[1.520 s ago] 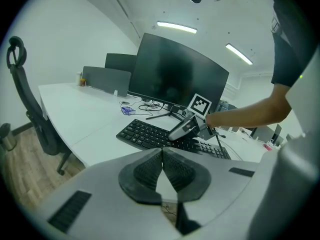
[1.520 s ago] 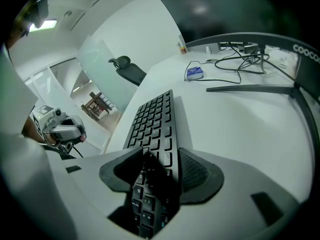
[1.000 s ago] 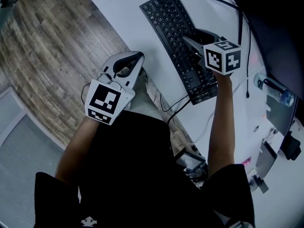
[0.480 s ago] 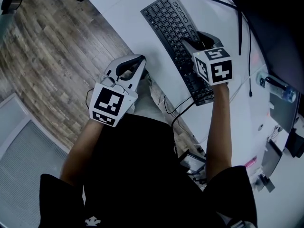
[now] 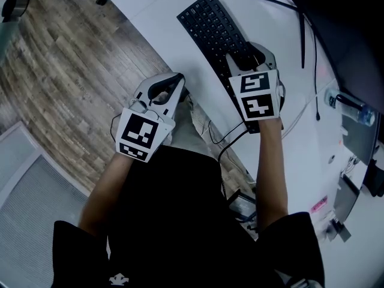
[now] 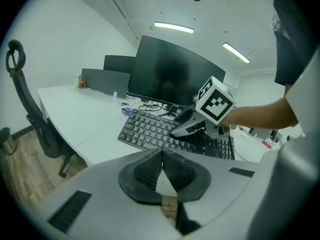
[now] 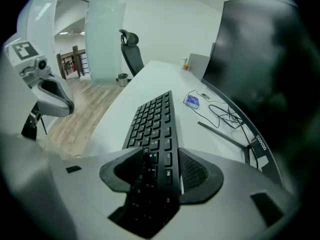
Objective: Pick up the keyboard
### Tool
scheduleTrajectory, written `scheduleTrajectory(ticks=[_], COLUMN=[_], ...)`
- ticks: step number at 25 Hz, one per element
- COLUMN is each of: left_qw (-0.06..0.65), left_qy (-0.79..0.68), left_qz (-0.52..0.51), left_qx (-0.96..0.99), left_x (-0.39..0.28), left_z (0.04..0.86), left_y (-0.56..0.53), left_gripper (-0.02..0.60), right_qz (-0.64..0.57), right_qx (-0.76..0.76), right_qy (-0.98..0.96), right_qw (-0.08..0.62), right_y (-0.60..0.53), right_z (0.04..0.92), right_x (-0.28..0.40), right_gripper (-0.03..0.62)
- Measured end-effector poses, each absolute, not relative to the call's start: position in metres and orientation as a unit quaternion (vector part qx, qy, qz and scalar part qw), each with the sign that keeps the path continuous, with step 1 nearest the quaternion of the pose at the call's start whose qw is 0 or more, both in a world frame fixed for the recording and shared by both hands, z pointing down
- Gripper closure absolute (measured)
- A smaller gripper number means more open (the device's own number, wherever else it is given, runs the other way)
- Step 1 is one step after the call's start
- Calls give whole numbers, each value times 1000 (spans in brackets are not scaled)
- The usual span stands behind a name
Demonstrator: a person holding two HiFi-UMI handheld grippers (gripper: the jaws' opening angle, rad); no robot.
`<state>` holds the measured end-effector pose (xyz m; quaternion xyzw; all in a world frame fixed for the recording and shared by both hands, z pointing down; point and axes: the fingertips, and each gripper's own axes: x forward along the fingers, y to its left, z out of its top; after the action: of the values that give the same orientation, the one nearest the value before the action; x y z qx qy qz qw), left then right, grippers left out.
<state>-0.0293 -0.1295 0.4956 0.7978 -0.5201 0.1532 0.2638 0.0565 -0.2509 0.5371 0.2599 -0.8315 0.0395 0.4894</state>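
Our left gripper [image 5: 172, 81] hovers just off the desk [image 5: 157, 18] edge, jaws pressed together on nothing. To its right, the keyboard [image 5: 210, 23] lies slantwise on the desk. Our right gripper [image 5: 249, 51] straddles its near end, jaws wide, clamped across it.

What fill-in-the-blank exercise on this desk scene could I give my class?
1. The curved desk under the black computer keyboard is ____ in colour.
2. The left gripper has its jaws pressed ____, with nothing between them.
3. The right gripper has its jaws on either side of the ____.
4. The floor beside the desk is laid with ____ planks.

Missing words: white; together; keyboard; wooden.
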Motion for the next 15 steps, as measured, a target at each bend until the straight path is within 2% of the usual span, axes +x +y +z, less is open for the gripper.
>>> scheduleTrajectory(ticks=[15], left_qw=[263], left_qy=[-526], left_qz=[154], left_qx=[794], left_x=[-29], left_z=[498], left_y=[-125], left_gripper=[571], right_qz=[-83], right_qx=[308], right_qy=[-816], right_qw=[481], right_y=[-233], right_z=[522], right_x=[47], right_gripper=[368])
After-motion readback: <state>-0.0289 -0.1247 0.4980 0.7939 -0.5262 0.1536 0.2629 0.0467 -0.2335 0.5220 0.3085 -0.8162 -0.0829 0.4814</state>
